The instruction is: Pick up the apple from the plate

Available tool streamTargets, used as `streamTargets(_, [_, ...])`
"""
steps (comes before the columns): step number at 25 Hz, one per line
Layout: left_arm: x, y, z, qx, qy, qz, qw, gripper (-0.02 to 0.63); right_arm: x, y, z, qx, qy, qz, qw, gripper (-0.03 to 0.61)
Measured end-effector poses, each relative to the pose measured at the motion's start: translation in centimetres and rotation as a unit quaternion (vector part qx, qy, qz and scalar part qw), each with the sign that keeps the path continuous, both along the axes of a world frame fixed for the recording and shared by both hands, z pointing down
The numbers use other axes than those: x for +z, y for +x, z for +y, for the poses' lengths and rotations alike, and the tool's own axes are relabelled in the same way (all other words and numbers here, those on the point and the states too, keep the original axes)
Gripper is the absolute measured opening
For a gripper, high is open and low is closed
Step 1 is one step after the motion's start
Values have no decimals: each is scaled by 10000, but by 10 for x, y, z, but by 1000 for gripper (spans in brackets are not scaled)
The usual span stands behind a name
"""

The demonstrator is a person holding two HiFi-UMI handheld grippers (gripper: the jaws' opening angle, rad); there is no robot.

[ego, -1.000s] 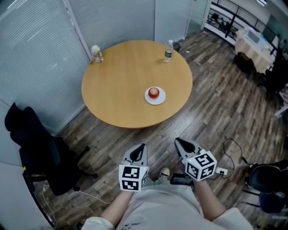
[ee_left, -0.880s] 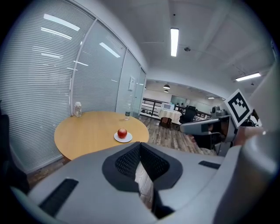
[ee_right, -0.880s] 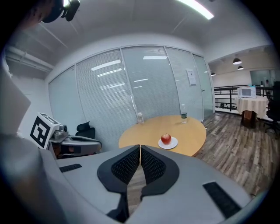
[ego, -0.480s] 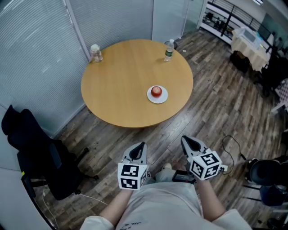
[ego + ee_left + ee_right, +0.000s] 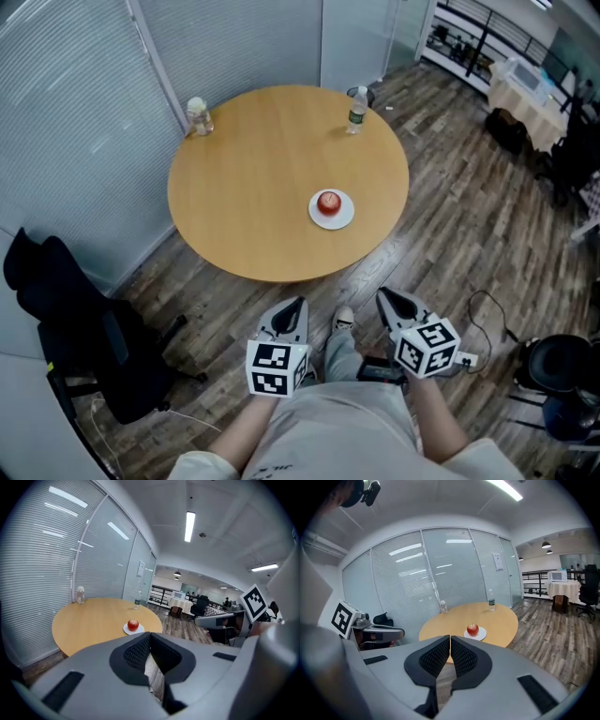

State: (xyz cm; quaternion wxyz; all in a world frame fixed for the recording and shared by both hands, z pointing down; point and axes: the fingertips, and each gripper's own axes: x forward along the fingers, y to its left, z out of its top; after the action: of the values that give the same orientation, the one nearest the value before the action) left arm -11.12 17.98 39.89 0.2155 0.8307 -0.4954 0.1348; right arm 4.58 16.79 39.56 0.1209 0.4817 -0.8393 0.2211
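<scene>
The apple (image 5: 328, 202) sits on its plate (image 5: 343, 218) on the counter (image 5: 244, 178), well ahead and about midway between my tools. My left tool (image 5: 296, 307) and right tool (image 5: 384, 297) are both closed and empty; neither is clearly nearer.

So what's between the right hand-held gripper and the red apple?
In the head view, only bare wood-plank floor, then the edge and bare top of the round wooden table, separate the right hand-held gripper from the red apple.
</scene>
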Motion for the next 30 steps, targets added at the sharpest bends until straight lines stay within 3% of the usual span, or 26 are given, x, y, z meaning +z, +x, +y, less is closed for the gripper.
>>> streamTargets(16, [-2, 46, -165, -561, -39, 89, 9984, 3, -6, 40, -181, -682, 154, -81, 9975, 31])
streamTargets(22, [0, 55, -191, -670, -77, 42, 9977, 3, -2, 49, -211, -808, 78, -75, 9967, 31])
streamTargets(30, [2, 58, -218, -396, -161, -107, 9990, 3, -4, 56, -231, -548, 61, -132, 9984, 31])
